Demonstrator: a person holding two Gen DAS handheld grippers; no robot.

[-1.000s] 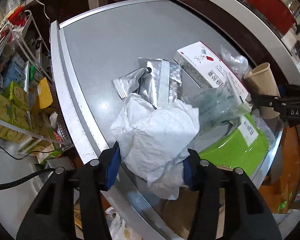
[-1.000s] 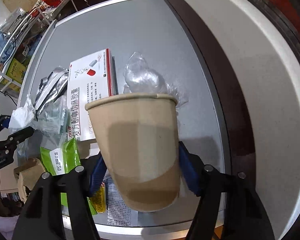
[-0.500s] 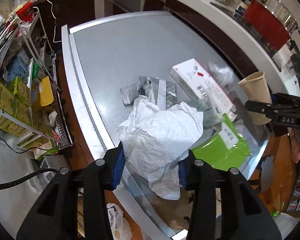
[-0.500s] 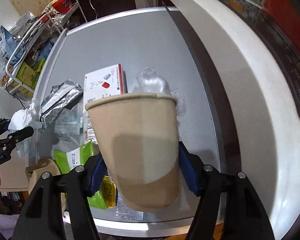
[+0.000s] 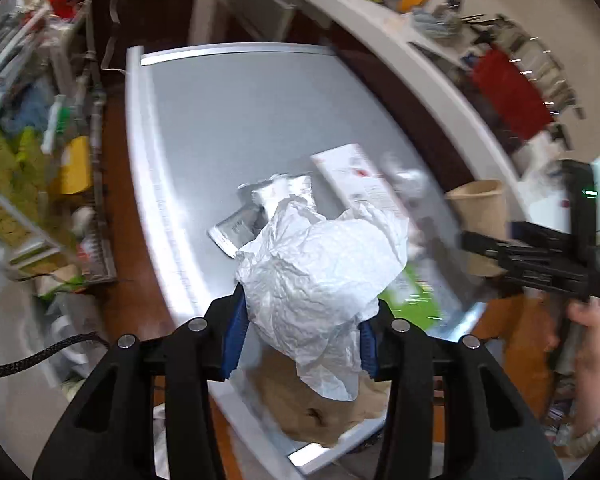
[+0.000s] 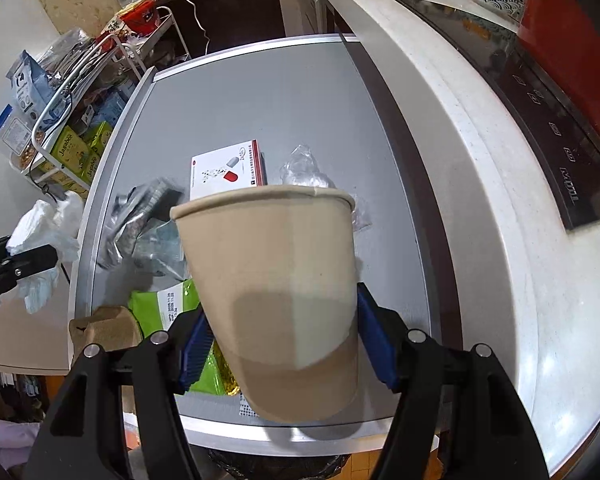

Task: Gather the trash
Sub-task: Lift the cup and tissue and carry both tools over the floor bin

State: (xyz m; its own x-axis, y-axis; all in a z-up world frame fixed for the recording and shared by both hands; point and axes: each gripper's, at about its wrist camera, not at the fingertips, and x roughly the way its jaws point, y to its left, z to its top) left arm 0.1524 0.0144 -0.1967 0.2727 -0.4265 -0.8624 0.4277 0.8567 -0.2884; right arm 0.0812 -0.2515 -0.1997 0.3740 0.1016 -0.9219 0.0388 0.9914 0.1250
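My left gripper (image 5: 300,334) is shut on a crumpled white tissue (image 5: 320,268) and holds it above the near edge of the grey table (image 5: 236,120). It also shows at the left of the right wrist view (image 6: 44,240). My right gripper (image 6: 278,344) is shut on a tan paper cup (image 6: 276,288), held upright above the table's near edge; the cup also shows in the left wrist view (image 5: 480,208). On the table lie a white medicine box (image 6: 228,176), silver foil packs (image 6: 140,216), a clear plastic wrapper (image 6: 304,168) and a green packet (image 6: 164,304).
A crumpled brown paper piece (image 6: 104,328) sits at the table's near left corner. A wire rack (image 6: 60,120) with boxes stands left of the table. A white counter (image 6: 480,140) with a dark cooktop runs along the right.
Both grippers have risen and drawn back from the table with the tissue and the cup still held. The table trash looks smaller and farther away.
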